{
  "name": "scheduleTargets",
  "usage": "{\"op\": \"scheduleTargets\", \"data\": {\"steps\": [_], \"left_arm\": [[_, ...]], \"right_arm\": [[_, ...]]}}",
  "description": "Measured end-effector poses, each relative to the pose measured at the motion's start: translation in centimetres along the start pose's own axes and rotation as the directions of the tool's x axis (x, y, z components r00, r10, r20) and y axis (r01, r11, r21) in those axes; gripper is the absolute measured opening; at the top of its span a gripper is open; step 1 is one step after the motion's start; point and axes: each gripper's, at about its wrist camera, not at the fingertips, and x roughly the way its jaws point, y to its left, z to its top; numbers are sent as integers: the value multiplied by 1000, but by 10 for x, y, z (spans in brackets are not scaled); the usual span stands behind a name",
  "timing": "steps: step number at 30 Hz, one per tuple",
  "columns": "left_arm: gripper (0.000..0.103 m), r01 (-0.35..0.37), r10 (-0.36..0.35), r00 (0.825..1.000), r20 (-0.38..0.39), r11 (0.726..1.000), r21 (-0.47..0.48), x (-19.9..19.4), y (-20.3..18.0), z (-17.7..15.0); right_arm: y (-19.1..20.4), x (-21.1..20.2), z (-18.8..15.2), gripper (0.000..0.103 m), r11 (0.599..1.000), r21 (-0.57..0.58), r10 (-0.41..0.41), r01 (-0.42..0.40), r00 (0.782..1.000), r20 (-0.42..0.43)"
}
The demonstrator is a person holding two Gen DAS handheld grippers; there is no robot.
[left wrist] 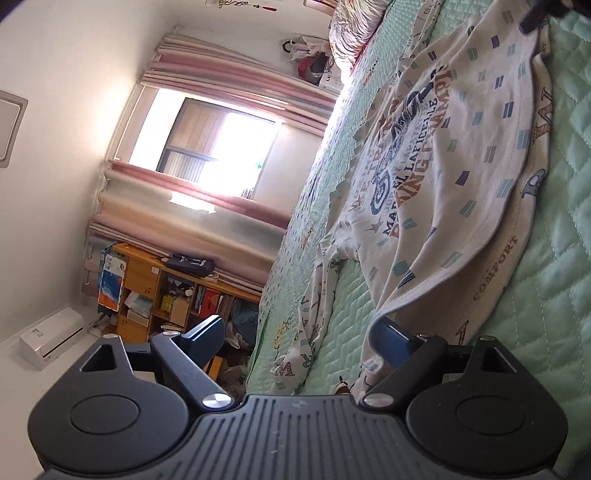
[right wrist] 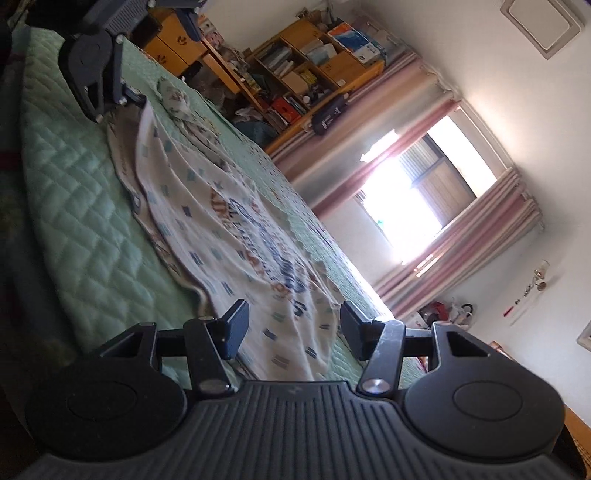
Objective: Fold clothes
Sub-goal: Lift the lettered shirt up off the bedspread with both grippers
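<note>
A white T-shirt [left wrist: 424, 155] with a motorcycle print and small coloured dashes lies spread on the green quilted bedcover [left wrist: 554, 258]. A beige lettered layer [left wrist: 506, 258] shows beneath its hem. My left gripper [left wrist: 299, 339] stands wide open at the shirt's near corner, and the hem drapes over its right finger [left wrist: 391, 339]. In the right wrist view the same shirt [right wrist: 229, 221] stretches away from my right gripper [right wrist: 295, 332]. That gripper is open, low over the shirt's other end, with cloth lying under the gap. My left gripper [right wrist: 166, 61] shows at the far corner.
A crumpled patterned garment [left wrist: 306, 332] lies near the bed's edge. Beyond the bed stand a cluttered wooden shelf [right wrist: 314, 74] and a bright window with pink striped curtains [left wrist: 221, 140]. A striped pillow or blanket [left wrist: 351, 33] sits at the bed's far end.
</note>
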Motion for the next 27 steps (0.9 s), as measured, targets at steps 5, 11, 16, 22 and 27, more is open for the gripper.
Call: {"op": "scheduleTargets", "data": {"steps": [5,11,16,22,27], "left_arm": [[89,-14,14,1000,-2,999,-31,-3,10,1],[89,-23,23,1000,4,999,-49,-4,17,3],[89,-35,36,999,7,996,-80,-3,25,7],[89,-52,54,998,16,995,-90,-6,29,12],[90,-56,57,998,8,994,-89,-8,28,9]], "right_arm": [[27,14,21,56,997,-47,62,-61,998,32],[28,28,30,61,998,-40,40,-39,999,7],[16,13,36,65,996,-27,86,-85,995,43],[29,24,54,69,996,-61,74,-70,995,64],[27,43,50,69,1000,-12,21,-21,1000,-12]]}}
